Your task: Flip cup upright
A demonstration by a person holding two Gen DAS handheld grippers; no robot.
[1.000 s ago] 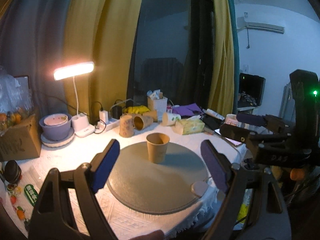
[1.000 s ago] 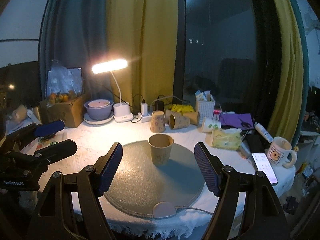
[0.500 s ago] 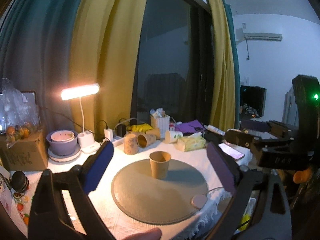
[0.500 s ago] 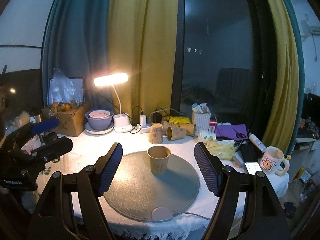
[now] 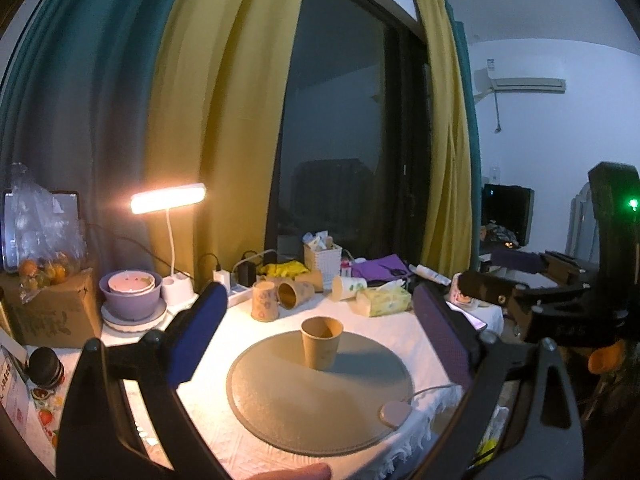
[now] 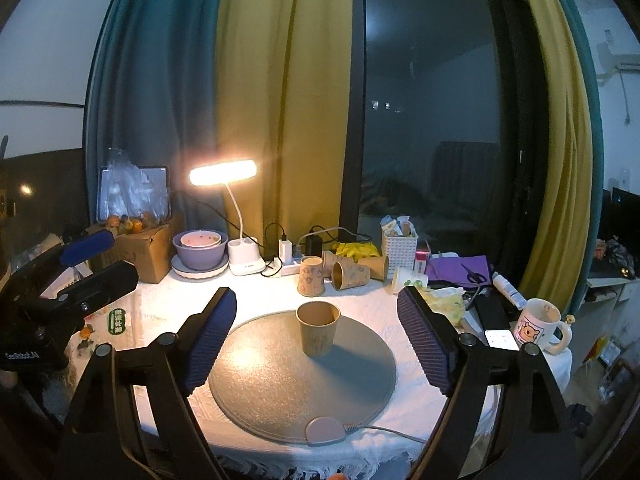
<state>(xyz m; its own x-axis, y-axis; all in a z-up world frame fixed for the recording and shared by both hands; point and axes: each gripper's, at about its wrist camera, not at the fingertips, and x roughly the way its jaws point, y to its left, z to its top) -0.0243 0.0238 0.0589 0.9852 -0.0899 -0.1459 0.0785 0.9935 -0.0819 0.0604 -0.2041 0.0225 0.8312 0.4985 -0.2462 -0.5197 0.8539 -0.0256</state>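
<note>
A brown paper cup (image 6: 318, 333) stands upright, mouth open to the ceiling, on the far half of a round grey mat (image 6: 280, 384) laid over a white lace-edged tablecloth (image 6: 260, 296); both grippers hang back from it with nothing in their grasp. In the right wrist view, going left to right: at 9 o'clock the left gripper (image 6: 94, 262) reaches in, its blue-padded jaws parted; a cardboard box (image 6: 150, 254) of small oranges sits behind it at 10 o'clock; a purple bowl (image 6: 199, 254) on a plate stands just beside a lit desk lamp (image 6: 222, 172); a power strip (image 6: 288, 266) follows; three more paper cups (image 6: 340, 272) cluster beyond the mat at 12 o'clock, one upright and two on their sides; a white basket (image 6: 400, 250) lies behind them; a purple folder (image 6: 458, 270), a phone (image 6: 501, 339) and a cartoon mug (image 6: 538, 326) fill the 2 to 3 o'clock edge. The right gripper (image 6: 318, 344) frames the cup, jaws spread wide to either side and well apart from it; a pale oval controller (image 6: 325, 431) with a cable rests on the mat's near rim at 6 o'clock. In the left wrist view the left gripper (image 5: 316, 336) likewise stands spread around the cup (image 5: 321, 342) without touching; the right gripper (image 5: 516, 276) shows at 3 o'clock, jaws apart.
</note>
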